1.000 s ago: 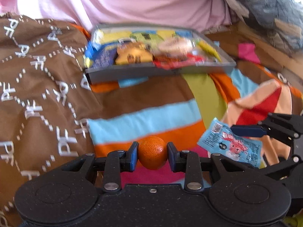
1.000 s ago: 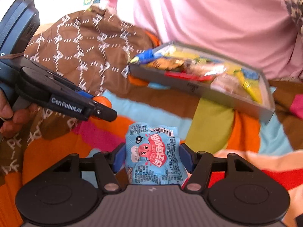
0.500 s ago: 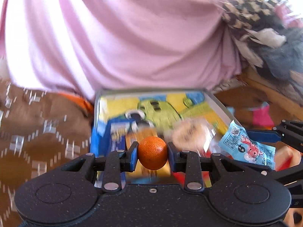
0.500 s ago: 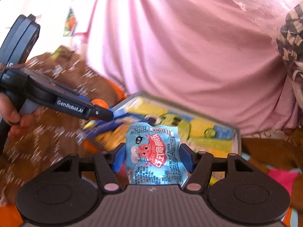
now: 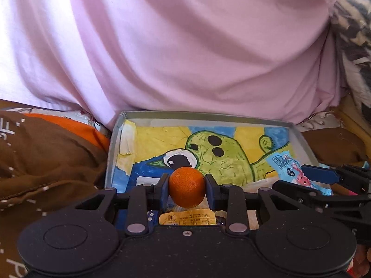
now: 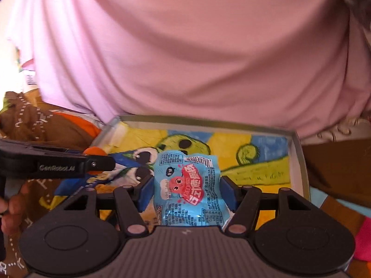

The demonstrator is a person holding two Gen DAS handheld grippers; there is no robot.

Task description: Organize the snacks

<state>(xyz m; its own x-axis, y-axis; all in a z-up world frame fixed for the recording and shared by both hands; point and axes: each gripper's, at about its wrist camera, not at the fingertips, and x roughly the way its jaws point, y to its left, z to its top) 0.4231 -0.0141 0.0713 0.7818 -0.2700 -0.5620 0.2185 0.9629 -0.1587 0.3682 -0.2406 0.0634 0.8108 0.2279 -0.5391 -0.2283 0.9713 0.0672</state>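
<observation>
now both grippers have swung from the blanket to over the tray (image 5: 299, 136). left gripper (image 5: 187, 186) pinches the orange (image 5: 187, 187) at lower centre; right gripper (image 6: 187, 192) clamps the blue packet (image 6: 187, 190) at centre. likely dropping both in comes next.

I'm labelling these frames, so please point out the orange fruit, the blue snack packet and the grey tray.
orange fruit (image 5: 187, 190), left wrist view, centre of its peel.
blue snack packet (image 6: 187, 190), right wrist view, on the red cartoon print.
grey tray (image 5: 204, 115), left wrist view, on its far rim.
</observation>
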